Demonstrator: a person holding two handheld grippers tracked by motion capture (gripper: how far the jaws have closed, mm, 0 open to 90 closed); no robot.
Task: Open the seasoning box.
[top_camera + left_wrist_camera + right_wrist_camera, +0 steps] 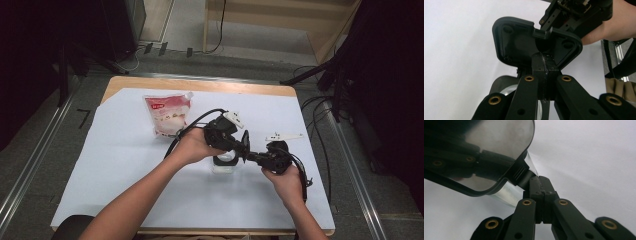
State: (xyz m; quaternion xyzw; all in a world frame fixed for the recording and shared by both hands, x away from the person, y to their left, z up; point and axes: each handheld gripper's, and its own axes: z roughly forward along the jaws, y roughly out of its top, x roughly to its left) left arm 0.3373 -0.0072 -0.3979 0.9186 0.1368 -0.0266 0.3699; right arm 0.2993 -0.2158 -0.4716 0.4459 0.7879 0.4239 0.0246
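Black lid (524, 47) upright over the clear container (223, 163) mid-table, left gripper (545, 66) clenched against its underside, right gripper (541, 185) clamped on its tab; pink pouch (167, 115) far left.

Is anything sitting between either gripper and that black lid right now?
Nothing visible. The left gripper has its fingers shut right on the lower edge of the black lid, and the right gripper is shut on the lid's ribbed tab. The clear container stands on the table below them.
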